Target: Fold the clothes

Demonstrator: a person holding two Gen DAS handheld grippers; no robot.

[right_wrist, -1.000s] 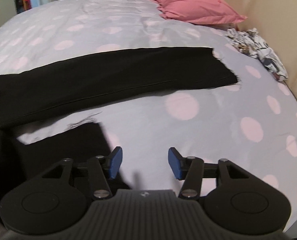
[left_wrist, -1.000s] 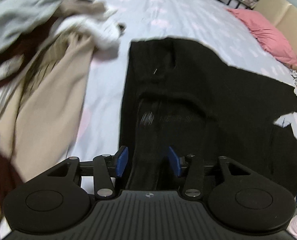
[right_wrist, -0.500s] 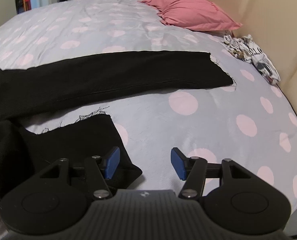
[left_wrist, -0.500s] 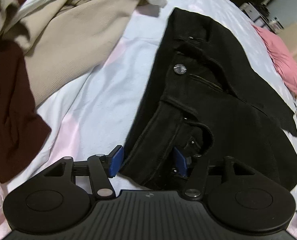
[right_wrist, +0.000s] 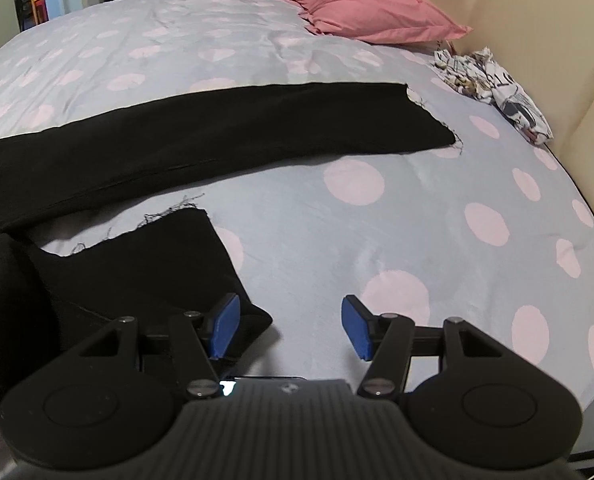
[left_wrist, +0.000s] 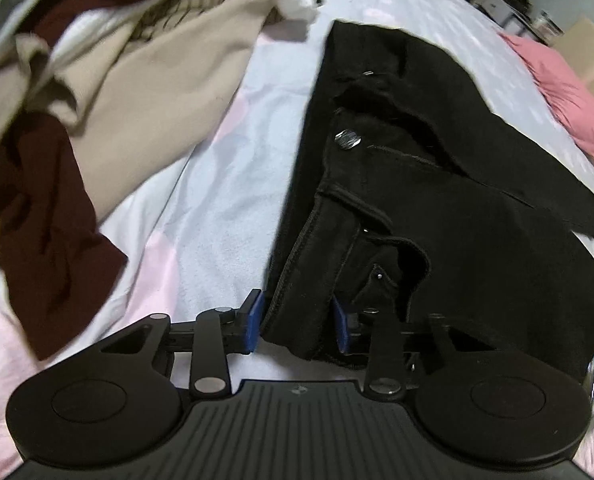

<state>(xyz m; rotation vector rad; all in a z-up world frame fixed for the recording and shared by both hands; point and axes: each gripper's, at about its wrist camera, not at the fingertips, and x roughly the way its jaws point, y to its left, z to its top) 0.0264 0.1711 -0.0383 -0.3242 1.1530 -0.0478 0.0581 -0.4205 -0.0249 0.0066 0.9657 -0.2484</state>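
Black trousers [left_wrist: 437, 184] spread on spotted bed sheet [right_wrist: 397, 240], waist end near left gripper [left_wrist: 297, 320], one leg [right_wrist: 217, 136] stretched flat. Judged heavy, limp denim, thick seams; waistband corner best hold. Left jaws closing, waistband edge between pads. Right gripper [right_wrist: 289, 328] half open, empty, beside frayed hem [right_wrist: 149, 256]. No containers visible. Unfolded clothes pile [left_wrist: 117, 80] lies left.

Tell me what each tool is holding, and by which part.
The left tool is closing on the black trousers at the waistband edge. The right tool holds nothing.
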